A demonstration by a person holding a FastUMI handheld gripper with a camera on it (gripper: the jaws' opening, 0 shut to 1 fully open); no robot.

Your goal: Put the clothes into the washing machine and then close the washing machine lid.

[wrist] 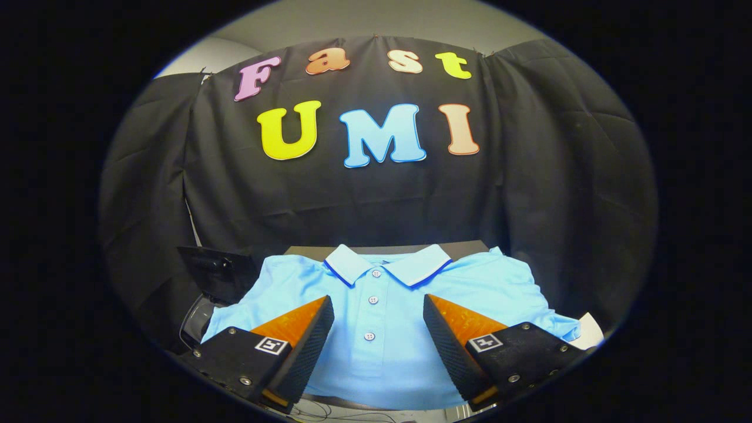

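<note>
A light blue polo shirt [376,329] lies spread flat on a dark table [411,249], collar away from me, its button placket running between my fingers. My gripper [379,308] hovers over the shirt's chest, open wide, with nothing between the fingers. To the left of the shirt stands the washing machine [202,311], with its dark lid [214,273] raised; I see only part of its rim.
A white piece [590,329] pokes out past the shirt's right sleeve. Thin cables [329,408] lie on the surface below the shirt's hem. Black cloth closes off the space behind the table.
</note>
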